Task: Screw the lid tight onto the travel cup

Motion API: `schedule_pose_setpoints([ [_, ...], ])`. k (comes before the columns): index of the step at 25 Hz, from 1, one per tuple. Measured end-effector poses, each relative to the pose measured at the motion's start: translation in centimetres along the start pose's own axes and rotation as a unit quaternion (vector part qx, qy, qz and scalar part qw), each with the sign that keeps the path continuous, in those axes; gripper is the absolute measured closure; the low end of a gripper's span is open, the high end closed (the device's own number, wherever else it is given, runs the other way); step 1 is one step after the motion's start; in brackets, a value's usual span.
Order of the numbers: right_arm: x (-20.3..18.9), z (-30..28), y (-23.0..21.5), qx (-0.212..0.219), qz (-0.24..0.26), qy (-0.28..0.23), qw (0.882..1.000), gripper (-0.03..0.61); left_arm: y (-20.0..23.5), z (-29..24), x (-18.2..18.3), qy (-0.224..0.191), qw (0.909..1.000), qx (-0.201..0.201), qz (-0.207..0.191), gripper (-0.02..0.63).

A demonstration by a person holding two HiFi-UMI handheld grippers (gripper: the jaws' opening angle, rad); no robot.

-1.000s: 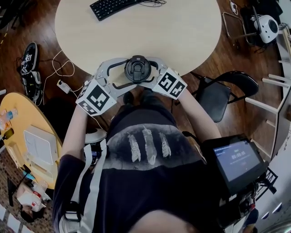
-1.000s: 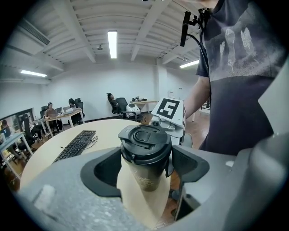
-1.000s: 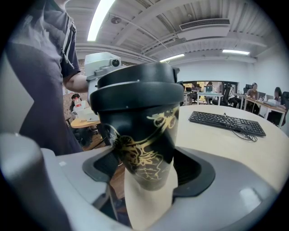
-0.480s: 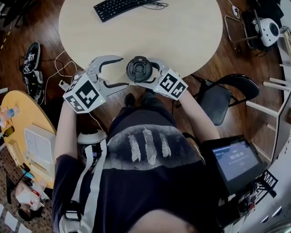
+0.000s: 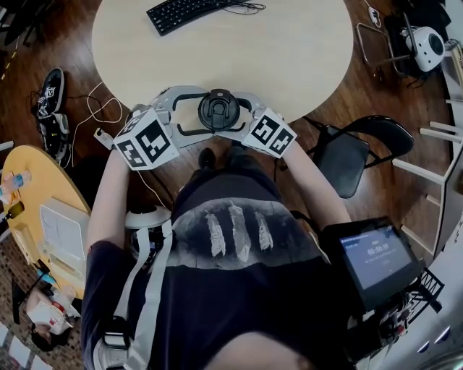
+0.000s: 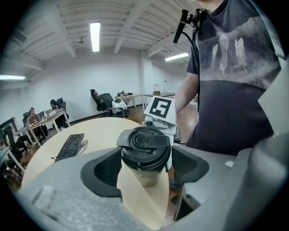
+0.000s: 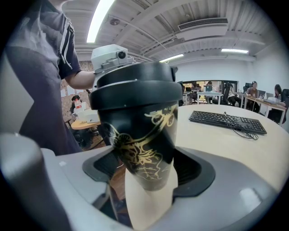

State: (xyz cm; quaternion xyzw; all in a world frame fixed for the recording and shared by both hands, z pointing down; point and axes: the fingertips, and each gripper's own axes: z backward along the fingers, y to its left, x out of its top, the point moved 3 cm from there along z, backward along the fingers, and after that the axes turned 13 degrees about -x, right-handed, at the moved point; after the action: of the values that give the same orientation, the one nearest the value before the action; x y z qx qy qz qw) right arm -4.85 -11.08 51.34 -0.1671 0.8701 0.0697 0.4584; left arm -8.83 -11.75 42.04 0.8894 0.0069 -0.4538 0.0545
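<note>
While I hold the travel cup at the near rim of the round table, my right gripper is pinching its dark, gold-patterned body and my left gripper has its jaws pressed in on the black lid from the left. The lid sits on top of the cup. In the right gripper view the cup leans a little, and I cannot tell whether its base rests on the tabletop.

The two tongs meet around the cup just in front of my body, with the marker cubes close to my forearms, so the near side is tight. The far side is open, a broad stretch of bare tabletop running away from the cup. The only thing on it is a black keyboard with its cord, well apart at the far left edge.

Off the table to the right, a black chair stands near my right elbow. To the left, on the wooden floor, lie a white cable and a pair of shoes, and beyond my left arm is a small yellow table with clutter on it. A lit screen sits low on my right.
</note>
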Motion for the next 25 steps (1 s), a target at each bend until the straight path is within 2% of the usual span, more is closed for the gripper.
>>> schedule_pose_setpoints([
  [9,-0.02,-0.16,-0.02,-0.001,-0.002,0.005,1.0,0.206,-0.31,0.1,-0.28,-0.064,0.9958,0.054,0.036,0.267],
  [25,-0.23,-0.34,-0.24,-0.019,-0.016,0.012,1.0,0.206,-0.62,0.34,-0.25,-0.1,0.9857,0.119,0.065,0.268],
])
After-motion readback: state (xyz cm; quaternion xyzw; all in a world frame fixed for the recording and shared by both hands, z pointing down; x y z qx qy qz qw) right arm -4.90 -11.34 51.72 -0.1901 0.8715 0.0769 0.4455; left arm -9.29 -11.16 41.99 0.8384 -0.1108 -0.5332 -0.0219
